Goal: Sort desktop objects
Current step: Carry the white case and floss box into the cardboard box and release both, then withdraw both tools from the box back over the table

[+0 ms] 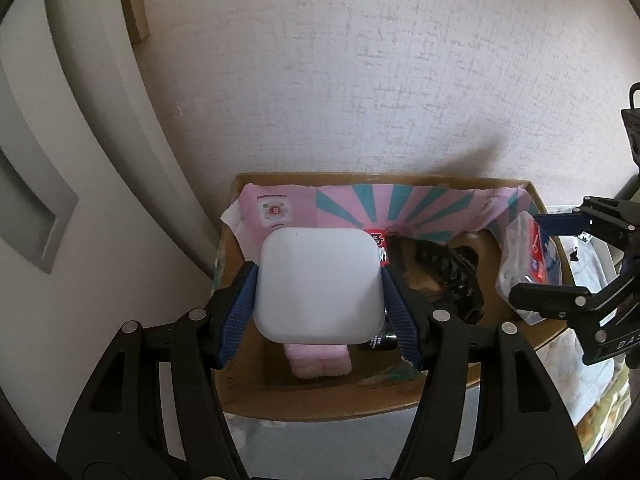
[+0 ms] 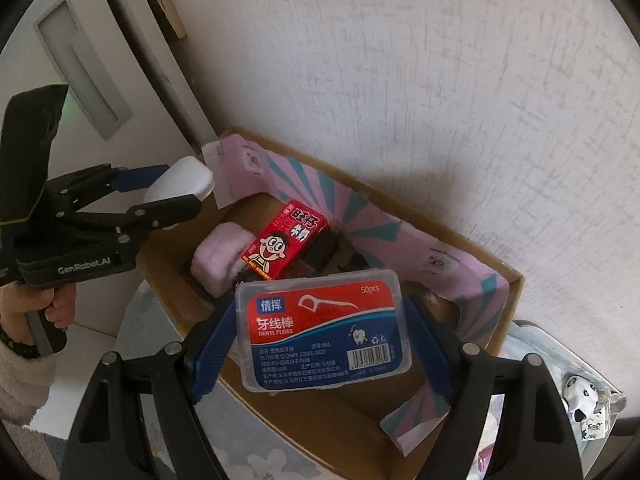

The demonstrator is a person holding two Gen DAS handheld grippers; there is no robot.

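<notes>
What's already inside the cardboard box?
In the cardboard box: a pink towel roll, a red milk carton, a black crinkly bag and a battery. The held white case and floss box cover the rest.

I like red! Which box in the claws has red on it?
The dental floss box in the right claw; the left claw's white box is plain.

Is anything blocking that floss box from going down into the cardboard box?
Nothing visible does. The right tongs hold the floss box over the open cardboard box. The red carton and pink cloth lie farther left inside, with bare bottom showing below the floss box.
</notes>
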